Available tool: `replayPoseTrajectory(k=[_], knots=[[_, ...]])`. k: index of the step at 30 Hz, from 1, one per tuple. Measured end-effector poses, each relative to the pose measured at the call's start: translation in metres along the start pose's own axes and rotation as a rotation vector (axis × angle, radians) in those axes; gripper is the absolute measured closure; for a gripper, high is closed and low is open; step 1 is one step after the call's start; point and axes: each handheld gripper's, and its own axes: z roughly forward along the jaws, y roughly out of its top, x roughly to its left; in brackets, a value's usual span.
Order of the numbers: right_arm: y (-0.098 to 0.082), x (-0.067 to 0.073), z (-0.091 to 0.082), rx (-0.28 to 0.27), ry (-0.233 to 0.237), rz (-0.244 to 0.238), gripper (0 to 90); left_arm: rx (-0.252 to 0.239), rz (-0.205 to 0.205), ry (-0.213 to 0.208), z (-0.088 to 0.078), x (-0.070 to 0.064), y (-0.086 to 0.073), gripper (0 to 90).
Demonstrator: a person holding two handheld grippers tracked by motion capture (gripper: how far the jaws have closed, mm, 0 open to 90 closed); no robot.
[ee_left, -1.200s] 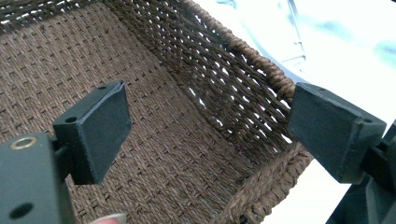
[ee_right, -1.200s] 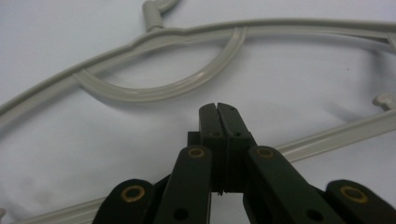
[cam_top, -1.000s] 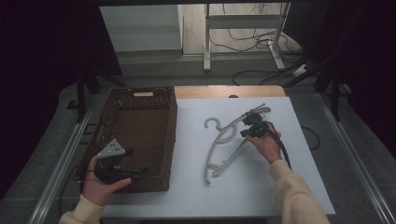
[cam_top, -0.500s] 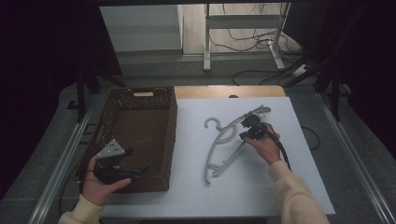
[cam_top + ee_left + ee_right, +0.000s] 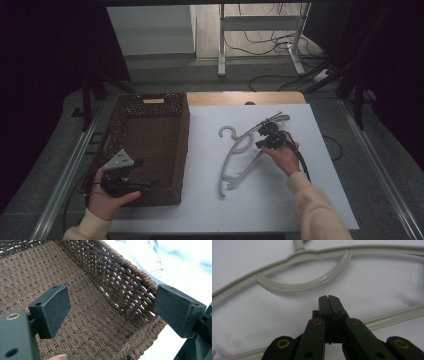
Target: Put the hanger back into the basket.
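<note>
a white sheet (image 5: 270, 200) is spread over the wooden table (image 5: 235, 98), and cables are seen on the grey floor behind. a woven brown basket (image 5: 176, 150) is placed at the left edge. the left gripper (image 5: 110, 310) is held wide over the basket's near corner. the right gripper (image 5: 328, 298) is pressed closed, holding nothing, on the sheet inside the pale plastic hanger (image 5: 240, 152), near the right edge.

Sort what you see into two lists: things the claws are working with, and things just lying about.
In use:
hanger, under the shut right claw
basket, with the open left claw over its near corner

Lying about:
cables on the floor beyond the table
metal stand back there too
</note>
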Motion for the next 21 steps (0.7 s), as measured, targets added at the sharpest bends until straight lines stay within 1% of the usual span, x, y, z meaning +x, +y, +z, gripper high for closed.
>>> replayPoseTrajectory(k=[2, 5, 7, 8, 9, 10, 11, 12, 13, 15, 19, 20, 21], knots=[[0.001, 0.0, 0.0, -0.002, 0.001, 0.002, 89.6, 0.0, -0.001, 0.0, 0.0, 0.0, 0.0, 13.9], [0.007, -0.001, 0.003, -0.014, 0.011, 0.026, 89.5, -0.003, 0.003, 0.001, -0.001, 0.0, 0.001, 13.9], [0.013, -0.002, 0.005, -0.012, -0.001, 0.055, 83.4, -0.006, 0.005, -0.002, -0.001, 0.0, 0.001, 14.0], [0.013, -0.002, 0.005, -0.012, -0.001, 0.055, 83.4, -0.006, 0.005, -0.002, -0.001, 0.0, 0.001, 14.0], [0.02, -0.005, 0.006, -0.017, 0.003, 0.111, 74.5, -0.006, 0.003, -0.003, -0.001, 0.001, 0.001, 14.0], [0.02, -0.005, 0.006, -0.017, 0.003, 0.111, 74.5, -0.006, 0.003, -0.003, -0.001, 0.001, 0.001, 14.0], [0.026, -0.008, 0.007, -0.018, 0.018, 0.164, 68.9, -0.006, 0.003, -0.003, -0.001, 0.001, 0.001, 14.0], [0.029, -0.01, 0.009, -0.011, 0.017, 0.193, 68.2, -0.007, 0.003, -0.002, -0.001, 0.001, 0.0, 14.0], [0.031, -0.01, 0.01, -0.006, 0.015, 0.199, 67.6, -0.008, 0.003, -0.002, -0.002, 0.001, 0.0, 14.0], [0.035, -0.01, 0.015, 0.009, -0.004, 0.214, 66.3, -0.012, 0.003, -0.003, -0.002, 0.001, 0.0, 14.1], [0.043, -0.007, 0.025, 0.026, -0.027, 0.237, 64.1, -0.014, 0.003, -0.001, -0.003, 0.001, 0.0, 14.1], [0.045, -0.006, 0.026, 0.031, -0.038, 0.236, 64.2, -0.014, 0.002, -0.001, -0.003, 0.001, 0.0, 14.1], [0.047, -0.005, 0.028, 0.036, -0.053, 0.247, 64.8, -0.015, 0.002, 0.0, -0.004, 0.001, 0.0, 14.1]])
